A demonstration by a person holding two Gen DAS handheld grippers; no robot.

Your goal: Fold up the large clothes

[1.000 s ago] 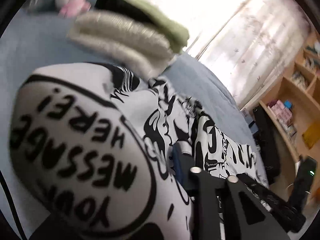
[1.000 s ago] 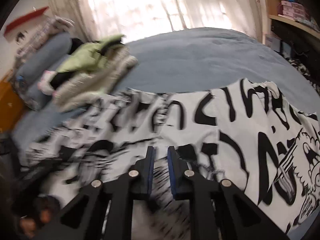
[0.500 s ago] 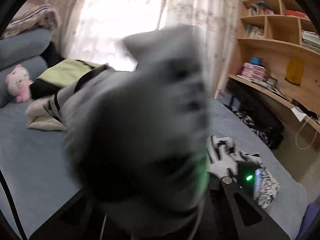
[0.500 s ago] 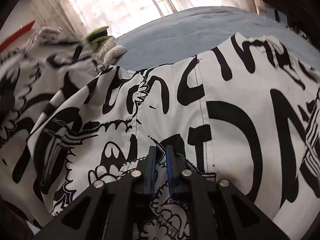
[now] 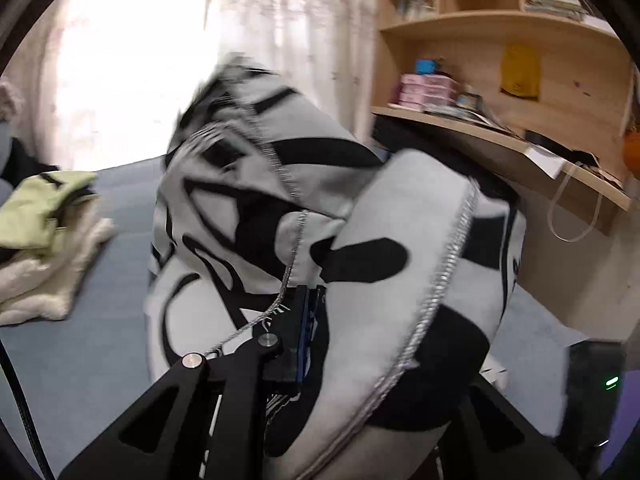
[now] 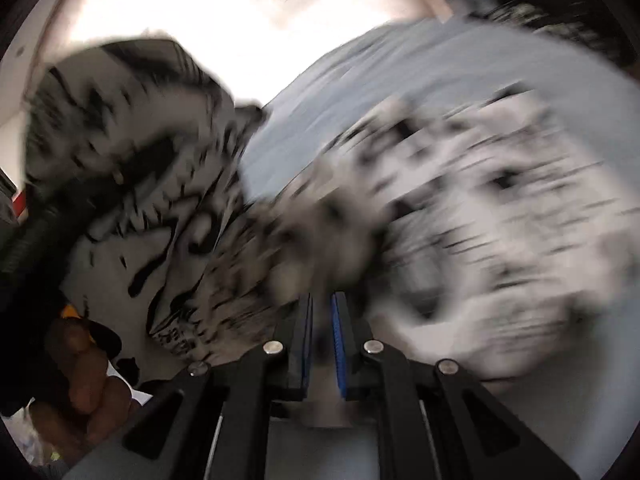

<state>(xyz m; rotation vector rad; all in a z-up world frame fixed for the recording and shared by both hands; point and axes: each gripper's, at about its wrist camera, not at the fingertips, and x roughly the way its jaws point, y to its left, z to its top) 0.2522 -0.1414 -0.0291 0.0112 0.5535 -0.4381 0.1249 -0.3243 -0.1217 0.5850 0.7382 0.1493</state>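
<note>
Closest to the left wrist camera, the left gripper (image 5: 308,320) is clenched on a fold of the black-and-white printed garment (image 5: 256,216), whose cloth bulges up over the blue pads and covers the right-hand finger entirely; a stitched hem (image 5: 444,280) curves down the near bulge. Only this view shows the room clearly: beyond the raised cloth lies the blue bedspread (image 5: 120,264), with a pile of folded clothes (image 5: 44,240), pale green on cream, at its left, and farther off a bright curtained window (image 5: 120,60) and wooden shelves (image 5: 500,40) above a curved desk (image 5: 520,148). From the right wrist camera, the right gripper (image 6: 322,320) is nearly closed with blurred garment cloth (image 6: 460,208) at its tips; whether the pads actually pinch it is hard to make out, though the narrow gap suggests a grasp. That view alone shows a person's hand (image 6: 88,364) at lower left, and the garment spreading both left and right over the bedspread (image 6: 400,80). Heavy motion blur smears the print there, and the background is washed out.
</note>
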